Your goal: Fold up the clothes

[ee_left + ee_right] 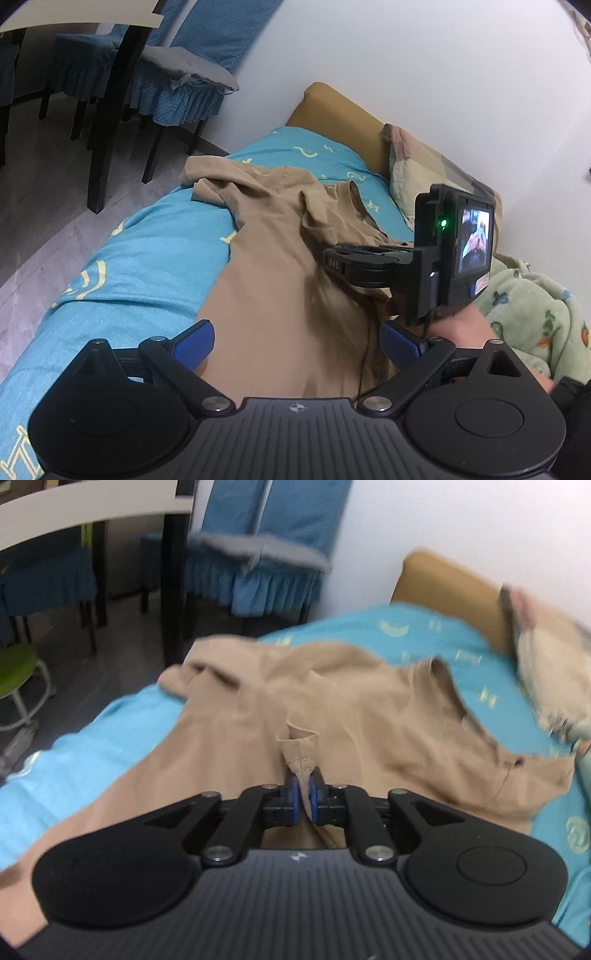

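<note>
Tan shirt (258,709) lies rumpled across the bed (122,258), on the turquoise cover, collar toward the pillow (417,166) at far right. Right gripper (303,794) is clenched on a stitched fold of the shirt, both blue pads pressing the cloth; in the left wrist view it reaches over the shirt from the right. Left gripper (295,341) hangs released over the shirt's near part, its 2 fingers (195,343) spread wide, nothing between them.
</note>
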A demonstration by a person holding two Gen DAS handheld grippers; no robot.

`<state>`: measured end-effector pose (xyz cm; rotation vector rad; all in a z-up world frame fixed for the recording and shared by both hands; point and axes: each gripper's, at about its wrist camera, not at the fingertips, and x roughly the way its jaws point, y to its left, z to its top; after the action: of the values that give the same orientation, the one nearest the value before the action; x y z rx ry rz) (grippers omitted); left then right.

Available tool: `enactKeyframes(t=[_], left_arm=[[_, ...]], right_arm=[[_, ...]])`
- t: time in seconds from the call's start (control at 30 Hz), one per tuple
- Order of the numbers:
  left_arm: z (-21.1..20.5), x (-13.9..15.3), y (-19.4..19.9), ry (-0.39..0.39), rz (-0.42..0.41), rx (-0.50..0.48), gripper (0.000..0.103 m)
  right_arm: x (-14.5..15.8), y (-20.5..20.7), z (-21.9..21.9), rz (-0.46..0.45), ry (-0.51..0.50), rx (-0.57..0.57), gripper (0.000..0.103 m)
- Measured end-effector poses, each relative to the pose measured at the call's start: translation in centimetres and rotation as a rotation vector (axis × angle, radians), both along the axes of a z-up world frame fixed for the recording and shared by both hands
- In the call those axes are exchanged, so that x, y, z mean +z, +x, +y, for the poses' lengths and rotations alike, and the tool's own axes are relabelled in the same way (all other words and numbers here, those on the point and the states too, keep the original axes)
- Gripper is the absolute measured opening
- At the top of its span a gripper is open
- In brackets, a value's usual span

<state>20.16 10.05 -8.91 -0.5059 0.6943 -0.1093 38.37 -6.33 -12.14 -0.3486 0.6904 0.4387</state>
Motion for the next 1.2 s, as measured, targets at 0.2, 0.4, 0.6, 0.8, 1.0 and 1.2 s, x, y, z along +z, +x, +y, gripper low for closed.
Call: enactKeyframes(t=[0.2, 0.4, 0.6, 0.8, 1.0, 1.2], left_arm=[[0.0, 0.2, -0.3, -0.017, 0.000, 0.012, 0.097], [0.0, -0.7, 0.4, -0.019, 0.027, 0.025, 0.097], [-0.1, -1.4, 0.7, -0.002, 0.037, 0.026, 0.097], [0.3, -1.4, 0.6, -0.033, 0.038, 0.039, 0.097], [0.2, -1.3, 0.4, -0.028, 0.034, 0.046, 0.097], [0.1, -1.5, 0.6, -0.007, 0.041, 0.056, 0.097]], right_arm=[[3.4, 1.0, -0.5, -0.037, 0.053, 0.017, 0.064], [4.1, 7.8, 3.6, 0.079, -0.018, 0.006, 0.064], [0.0, 12.6, 5.9, 0.183, -0.295, -0.118, 0.043], [3.6, 11.2, 1.0, 0.002, -0.109, -0.274, 0.010], [6.9, 8.7, -3.4, -0.295, 0.179, -0.435, 0.013], [5.4, 9.4, -2.1, -0.216, 0.184, -0.311, 0.090]])
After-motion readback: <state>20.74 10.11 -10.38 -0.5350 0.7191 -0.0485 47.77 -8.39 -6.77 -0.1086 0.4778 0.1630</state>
